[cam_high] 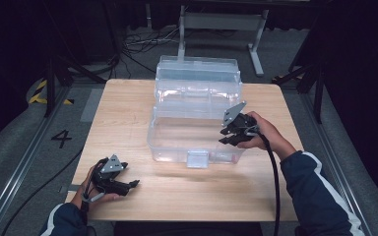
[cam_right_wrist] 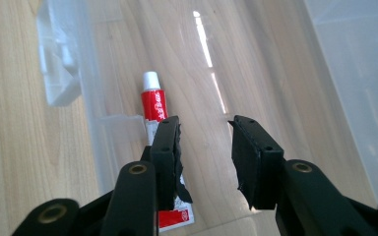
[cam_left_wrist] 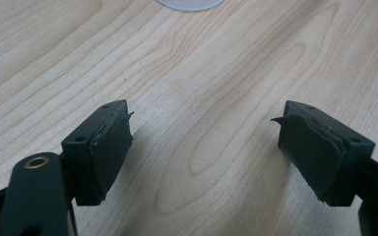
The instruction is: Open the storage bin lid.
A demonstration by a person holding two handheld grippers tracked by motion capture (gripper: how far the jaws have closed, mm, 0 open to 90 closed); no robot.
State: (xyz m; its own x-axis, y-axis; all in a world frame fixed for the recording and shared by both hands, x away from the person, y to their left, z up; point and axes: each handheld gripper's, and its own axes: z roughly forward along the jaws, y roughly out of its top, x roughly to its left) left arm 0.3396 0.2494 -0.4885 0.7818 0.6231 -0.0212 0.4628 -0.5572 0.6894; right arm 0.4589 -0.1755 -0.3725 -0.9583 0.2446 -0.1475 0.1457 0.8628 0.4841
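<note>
Right tool [cam_right_wrist: 204, 147] hangs over the clear bin [cam_high: 152, 140], jaws spread and empty, nothing pinched. Below it we see the red-and-white tube [cam_right_wrist: 153, 105] lying flat on the bin floor, close along the front wall, white cap pointing away from us; one jaw overlaps it in the right gripper view without touching. We judge the tube set down there, clear of the latch [cam_high: 197, 159]. Left tool [cam_left_wrist: 204, 147] rests on the worktop [cam_high: 128, 113], jaws spread, idle and well apart.
</note>
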